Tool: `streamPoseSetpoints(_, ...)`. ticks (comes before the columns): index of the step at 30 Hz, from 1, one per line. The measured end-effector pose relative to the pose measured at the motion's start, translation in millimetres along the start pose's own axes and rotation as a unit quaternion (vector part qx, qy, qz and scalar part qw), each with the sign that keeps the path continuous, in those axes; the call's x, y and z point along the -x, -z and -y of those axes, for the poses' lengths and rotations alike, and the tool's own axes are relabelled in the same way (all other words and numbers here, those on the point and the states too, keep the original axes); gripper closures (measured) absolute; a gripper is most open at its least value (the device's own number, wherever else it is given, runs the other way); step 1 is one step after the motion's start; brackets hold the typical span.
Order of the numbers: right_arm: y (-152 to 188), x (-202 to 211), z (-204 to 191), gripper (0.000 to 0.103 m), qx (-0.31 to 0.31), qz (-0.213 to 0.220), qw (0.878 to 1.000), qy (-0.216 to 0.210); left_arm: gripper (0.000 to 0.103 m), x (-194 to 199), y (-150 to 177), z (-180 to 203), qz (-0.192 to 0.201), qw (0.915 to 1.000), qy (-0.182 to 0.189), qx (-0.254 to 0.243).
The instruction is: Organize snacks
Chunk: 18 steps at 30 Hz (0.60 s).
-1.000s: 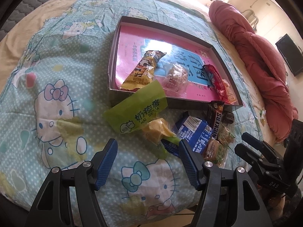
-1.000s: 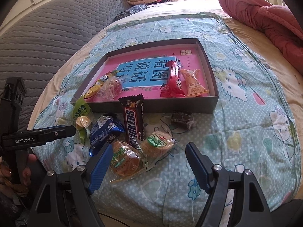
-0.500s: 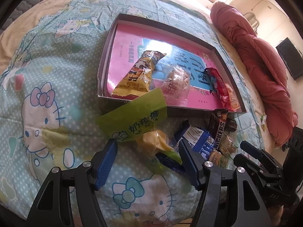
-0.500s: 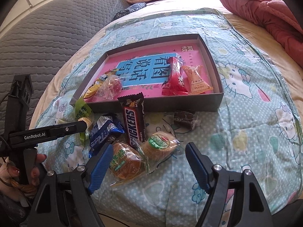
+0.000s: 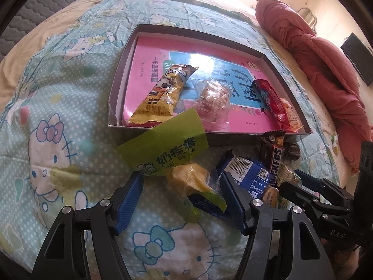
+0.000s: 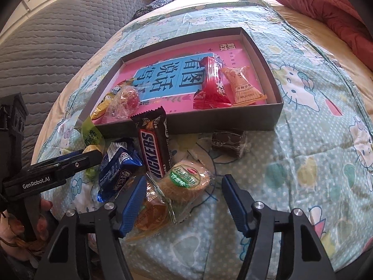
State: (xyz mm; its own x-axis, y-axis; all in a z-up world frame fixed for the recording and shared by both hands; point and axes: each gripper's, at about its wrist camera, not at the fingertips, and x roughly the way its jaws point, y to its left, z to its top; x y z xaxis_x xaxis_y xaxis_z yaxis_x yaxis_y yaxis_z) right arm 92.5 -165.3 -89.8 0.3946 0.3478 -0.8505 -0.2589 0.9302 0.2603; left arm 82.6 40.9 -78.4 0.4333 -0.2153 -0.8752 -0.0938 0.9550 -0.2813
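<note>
A bed under a cartoon-cat bedspread [image 6: 314,140] carries a shallow grey box [image 6: 221,122] already holding four wrapped snacks. More snacks lie on the spread just before its near wall: a Snickers bar [image 6: 153,149] leaning on that wall, a blue packet [image 6: 119,168], a green-wrapped candy [image 5: 186,179]. The left claw [image 5: 181,194] straddles the candy, fingers apart. The right claw [image 6: 184,200], equally spread, flanks a green-labelled cake [image 6: 186,182].
</note>
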Motion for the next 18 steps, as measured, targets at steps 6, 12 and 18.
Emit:
streamPoseSetpoints(6, -1.2, -3.5, -0.3, 0.041, 0.006, 0.000, 1.000, 0.005, 0.034, -2.0, -0.3, 1.8, -0.001, 1.0000, 0.003, 0.002)
streamPoseSetpoints(12, -1.8, -6.2, -0.7, 0.042, 0.013, -0.002, 1.000, 0.009, 0.036, -4.5, -0.7, -5.8, -0.003, 0.9997, 0.012, 0.019)
streamPoseSetpoints(18, -2.7, -8.0, 1.6, 0.043, 0.009, -0.006, 1.000, 0.005, 0.055, -6.4, 0.6, -8.0, -0.009, 0.9989, 0.037, 0.027)
